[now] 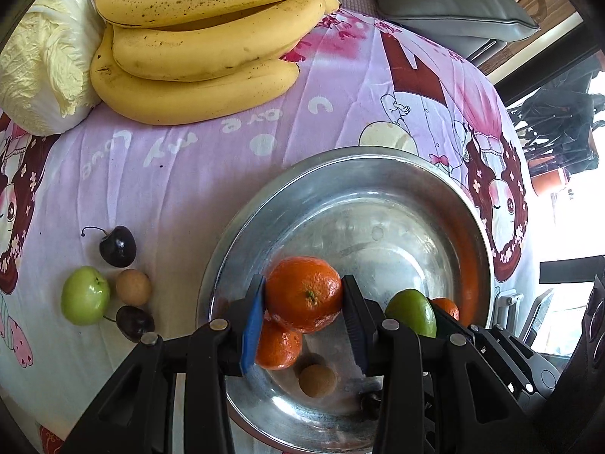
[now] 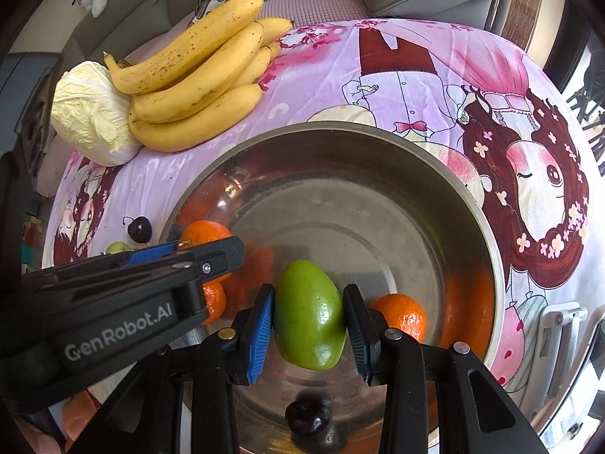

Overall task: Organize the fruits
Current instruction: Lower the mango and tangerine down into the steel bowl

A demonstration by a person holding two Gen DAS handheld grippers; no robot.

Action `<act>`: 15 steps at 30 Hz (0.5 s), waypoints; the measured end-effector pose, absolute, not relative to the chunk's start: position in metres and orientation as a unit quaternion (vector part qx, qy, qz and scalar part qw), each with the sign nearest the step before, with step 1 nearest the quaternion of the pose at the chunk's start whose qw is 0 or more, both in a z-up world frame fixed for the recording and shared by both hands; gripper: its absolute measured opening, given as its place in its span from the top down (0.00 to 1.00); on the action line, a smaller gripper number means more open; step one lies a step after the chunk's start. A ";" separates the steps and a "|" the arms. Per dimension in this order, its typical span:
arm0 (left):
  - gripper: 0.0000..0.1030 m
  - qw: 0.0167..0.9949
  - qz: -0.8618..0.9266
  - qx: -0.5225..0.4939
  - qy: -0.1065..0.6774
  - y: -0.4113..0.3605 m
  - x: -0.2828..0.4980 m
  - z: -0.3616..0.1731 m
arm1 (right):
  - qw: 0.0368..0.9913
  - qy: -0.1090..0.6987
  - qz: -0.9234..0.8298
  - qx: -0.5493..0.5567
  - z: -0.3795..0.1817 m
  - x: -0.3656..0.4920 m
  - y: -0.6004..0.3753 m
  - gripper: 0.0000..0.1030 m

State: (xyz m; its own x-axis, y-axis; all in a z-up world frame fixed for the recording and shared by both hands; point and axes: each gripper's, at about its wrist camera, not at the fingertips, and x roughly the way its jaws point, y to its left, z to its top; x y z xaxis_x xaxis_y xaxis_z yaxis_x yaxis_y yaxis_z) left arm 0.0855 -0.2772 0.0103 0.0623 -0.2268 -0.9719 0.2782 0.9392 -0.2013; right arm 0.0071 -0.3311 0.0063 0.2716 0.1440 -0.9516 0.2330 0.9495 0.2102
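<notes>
Over the round stainless-steel bowl [image 2: 487, 227] both grippers point steeply down, each loaded: the left gripper [image 1: 304, 295] has its jaws closed on a round orange mandarin [image 1: 304, 293], pads pressing both sides, and the right gripper [image 2: 308, 319] clamps an oblong glossy green fruit [image 2: 310, 314] the same way. Judged step: drop-off, both pieces sit above the bowl interior and neither is down yet. Already lying in the bowl: a second mandarin [image 1: 278, 348] under the held one, a small tan round fruit [image 1: 317, 380], a dark cherry [image 2: 308, 416] near the front wall, and another mandarin [image 2: 401, 317] to the right. Next move likely calls for lowering a bit and opening the jaws over bare steel, not on top of fruit; the left load hangs right above the mandarin below, so a shift toward the bowl centre looks sensible. Room: the far half of the bowl floor is bare, plenty of space there. Tight spot is between the two tools, as the left gripper body crosses close beside the right one in the right wrist view. Left on the pink printed cloth [image 1: 189, 174], near the bowl's left rim: a round green fruit [image 1: 85, 295], another tan fruit [image 1: 133, 286] and two dark cherries [image 1: 118, 246]. Further back, a bunch of yellow bananas [image 1: 196, 49] touches a pale cabbage [image 1: 45, 72].
</notes>
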 end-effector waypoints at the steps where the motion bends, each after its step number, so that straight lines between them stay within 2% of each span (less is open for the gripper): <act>1: 0.60 0.729 -0.174 0.019 0.662 -0.277 0.086 0.009 | 0.782 0.603 -0.028 0.156 0.006 0.008 -0.331 0.62; 15: 0.60 0.722 -0.182 0.012 0.667 -0.277 0.085 0.005 | 0.779 0.607 -0.033 0.153 0.002 0.012 -0.328 0.62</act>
